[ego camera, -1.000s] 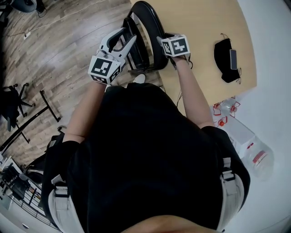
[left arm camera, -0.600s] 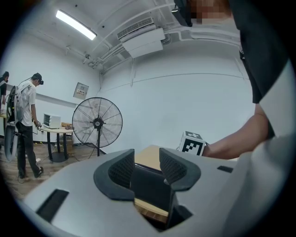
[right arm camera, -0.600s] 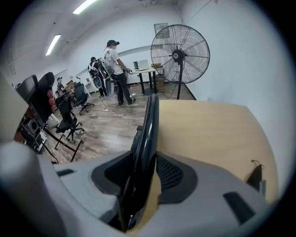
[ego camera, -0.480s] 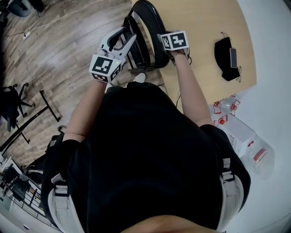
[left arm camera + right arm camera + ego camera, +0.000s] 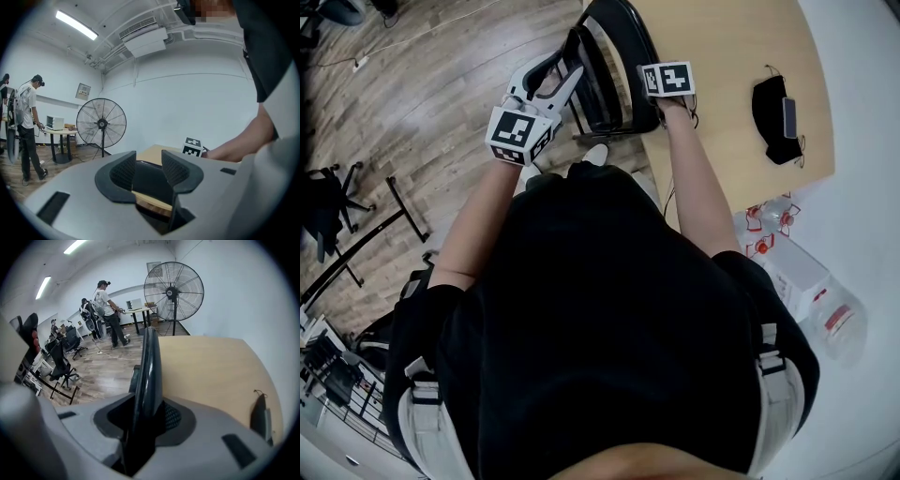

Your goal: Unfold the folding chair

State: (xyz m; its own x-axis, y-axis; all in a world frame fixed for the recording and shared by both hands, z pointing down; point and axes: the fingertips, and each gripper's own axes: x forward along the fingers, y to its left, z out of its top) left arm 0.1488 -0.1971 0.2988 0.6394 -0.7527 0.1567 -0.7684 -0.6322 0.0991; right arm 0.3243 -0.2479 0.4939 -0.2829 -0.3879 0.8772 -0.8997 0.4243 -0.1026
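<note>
The black folding chair stands on the wood-plank floor at the pale wooden table's left edge. The right gripper, whose jaws have just been closing, clamps its backrest rim as an anchor, and the left gripper is clenched on its seat, seemingly to pull it open.

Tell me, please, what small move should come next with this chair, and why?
Probably draw the left gripper away from the table, spreading the folding chair. It stands nearly flat, the left gripper is shut on its near part, and the right gripper, whose jaws have just been closing, clasps its back panel.
</note>
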